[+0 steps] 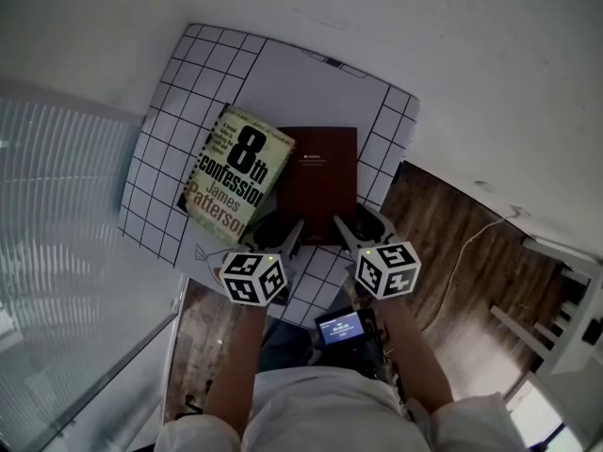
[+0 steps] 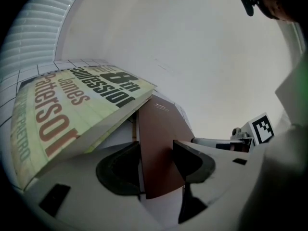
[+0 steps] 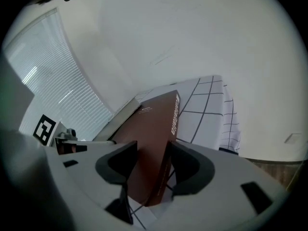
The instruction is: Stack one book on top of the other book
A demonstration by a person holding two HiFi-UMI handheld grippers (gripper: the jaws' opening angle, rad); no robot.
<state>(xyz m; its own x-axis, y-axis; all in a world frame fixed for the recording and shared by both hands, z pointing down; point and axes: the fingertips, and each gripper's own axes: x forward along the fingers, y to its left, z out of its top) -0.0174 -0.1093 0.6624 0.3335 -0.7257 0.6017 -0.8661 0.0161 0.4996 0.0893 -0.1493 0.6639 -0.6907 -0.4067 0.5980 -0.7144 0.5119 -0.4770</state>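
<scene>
Head view has the green paperback (image 1: 236, 172) overlapping the brown book (image 1: 318, 182) on the grid mat (image 1: 311, 73). Only my left gripper view shows it propped at a tilt. My left gripper (image 2: 156, 165) and right gripper (image 3: 151, 165) gape wide, straddling the brown book's near edge.

Soft, even daylight; both gripper views show fisheye distortion and dark corners.

A white gridded tabletop (image 1: 165, 111) carries a dark brown book (image 1: 318, 182). A green paperback (image 1: 236, 172) lies beside it, one edge propped on the brown cover.
</scene>
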